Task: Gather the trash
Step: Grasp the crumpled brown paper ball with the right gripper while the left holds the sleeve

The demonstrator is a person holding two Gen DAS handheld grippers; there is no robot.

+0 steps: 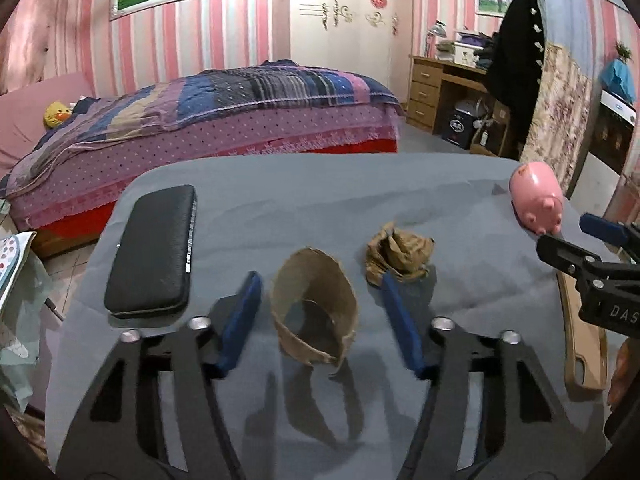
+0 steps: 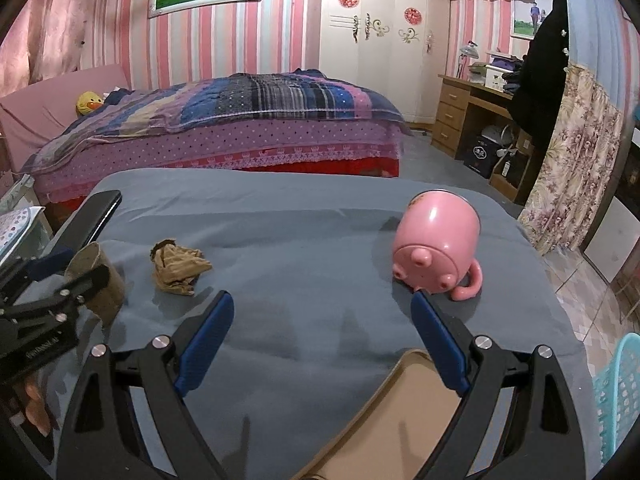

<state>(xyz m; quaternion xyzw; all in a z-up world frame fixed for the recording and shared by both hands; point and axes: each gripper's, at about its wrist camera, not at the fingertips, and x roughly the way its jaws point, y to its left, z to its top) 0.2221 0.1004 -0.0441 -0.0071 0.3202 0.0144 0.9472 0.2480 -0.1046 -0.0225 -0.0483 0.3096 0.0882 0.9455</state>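
A torn brown cardboard ring [image 1: 312, 312] [image 2: 110, 284] lies on the blue-grey cloth of the table [image 1: 320, 200]. My left gripper [image 1: 320, 280] stands around it, one blue pad on each side with a gap to the cardboard, so the pads do not press on it. Just beyond the right fingertip [image 1: 390, 284] sits a crumpled wad of brown paper [image 1: 400, 254] [image 2: 178, 268]. My right gripper [image 2: 322, 298] is wide open with nothing between its fingers, low over the cloth near the table's front. It also shows at the right edge of the left wrist view.
A pink pig mug [image 2: 434, 248] [image 1: 538, 200] lies on its side just past my right gripper's right fingertip. A black case [image 1: 154, 252] lies at the table's left. A tan tray [image 2: 400, 420] sits under the right gripper. A turquoise basket [image 2: 616, 400] stands off the table's right. A bed [image 1: 200, 120] is behind.
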